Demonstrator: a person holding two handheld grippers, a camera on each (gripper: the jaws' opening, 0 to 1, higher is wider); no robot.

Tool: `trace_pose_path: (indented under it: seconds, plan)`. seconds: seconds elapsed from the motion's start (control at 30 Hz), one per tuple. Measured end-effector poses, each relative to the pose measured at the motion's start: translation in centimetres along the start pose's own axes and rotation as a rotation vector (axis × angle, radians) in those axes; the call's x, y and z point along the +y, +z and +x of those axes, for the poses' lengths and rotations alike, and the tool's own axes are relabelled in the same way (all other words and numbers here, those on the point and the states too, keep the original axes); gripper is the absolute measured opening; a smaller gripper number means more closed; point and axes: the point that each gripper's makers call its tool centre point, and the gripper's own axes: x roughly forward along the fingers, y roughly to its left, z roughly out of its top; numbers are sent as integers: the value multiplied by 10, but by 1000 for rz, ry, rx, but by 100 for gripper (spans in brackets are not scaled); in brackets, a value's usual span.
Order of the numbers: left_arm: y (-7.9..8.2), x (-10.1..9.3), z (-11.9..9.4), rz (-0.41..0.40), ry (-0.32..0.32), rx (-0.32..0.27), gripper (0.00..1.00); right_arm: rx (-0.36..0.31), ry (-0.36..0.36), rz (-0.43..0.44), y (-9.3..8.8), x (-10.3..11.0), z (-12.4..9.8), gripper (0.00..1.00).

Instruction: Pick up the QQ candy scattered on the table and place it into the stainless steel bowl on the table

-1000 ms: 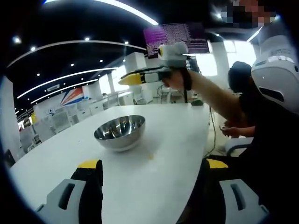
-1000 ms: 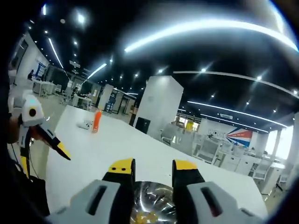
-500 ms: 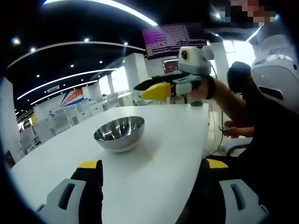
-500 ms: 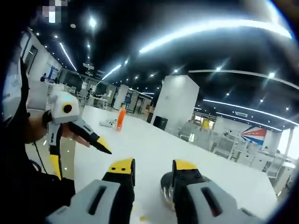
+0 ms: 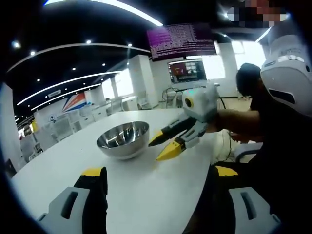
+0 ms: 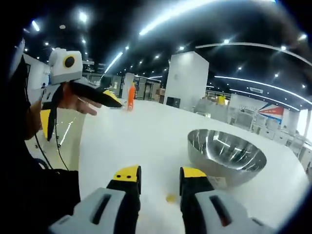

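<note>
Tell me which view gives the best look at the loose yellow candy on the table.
The right gripper view. The yellow candy lies on the white table right between that gripper's open jaws, just short of the steel bowl. In the left gripper view, the right gripper points down at that spot and I cannot make out the candy.

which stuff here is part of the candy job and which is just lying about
For the job:
stainless steel bowl
yellow candy on the table, between the right gripper jaws
left gripper, held up, off the table

Lying about:
orange bottle at the table's far end
</note>
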Motion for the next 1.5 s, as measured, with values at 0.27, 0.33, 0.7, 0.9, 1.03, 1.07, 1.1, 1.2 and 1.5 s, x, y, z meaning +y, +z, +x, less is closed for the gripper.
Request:
trace_pose_path:
  seconds: [0.27, 0.33, 0.7, 0.9, 1.03, 1.07, 1.1, 1.2, 1.5]
  plan:
    - [-2, 0, 2, -3, -5, 8, 89, 11, 4, 109, -30, -10, 11, 29]
    - [-2, 1, 2, -3, -3, 9, 89, 22, -5, 99, -34, -13, 13, 29]
    - [-6, 1, 7, -10, -15, 14, 89, 64, -11, 82, -47, -12, 19, 22]
    - [-7, 3, 7, -19, -11, 10, 89, 80, -21, 44, -51, -12, 21, 15]
    - [-10, 3, 7, -17, -12, 19, 89, 88, -16, 93, -53, -13, 21, 7]
    - [-11, 3, 7, -18, -12, 19, 89, 87, -12, 103, -53, -13, 21, 7]
    - [-11, 3, 7, -20, -12, 16, 89, 86, -11, 110, -53, -12, 21, 6]
    - [-10, 3, 7, -25, -12, 9, 89, 84, -12, 104, -53, -11, 21, 6]
    - [-10, 5, 4, -24, -3, 9, 89, 61, 32, 108, -47, 4, 12, 6]
